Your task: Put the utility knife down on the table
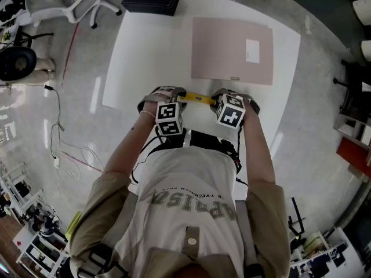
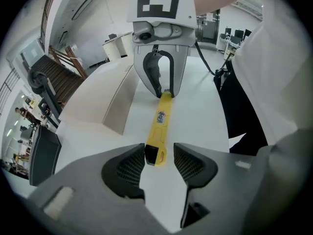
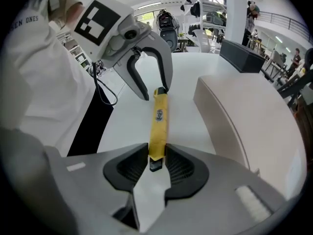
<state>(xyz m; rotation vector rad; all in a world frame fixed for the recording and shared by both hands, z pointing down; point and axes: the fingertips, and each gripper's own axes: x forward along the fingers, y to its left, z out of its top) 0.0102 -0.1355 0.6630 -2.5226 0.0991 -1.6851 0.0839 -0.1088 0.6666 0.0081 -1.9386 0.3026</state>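
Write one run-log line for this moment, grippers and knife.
right gripper: shut on slim yellow utility knife | left gripper: open, knife's other end between jaws

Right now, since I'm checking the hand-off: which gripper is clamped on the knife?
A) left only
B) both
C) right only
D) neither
C: the right gripper has its pads pressed on the knife, while the left gripper stands open with a gap beside the knife's end.
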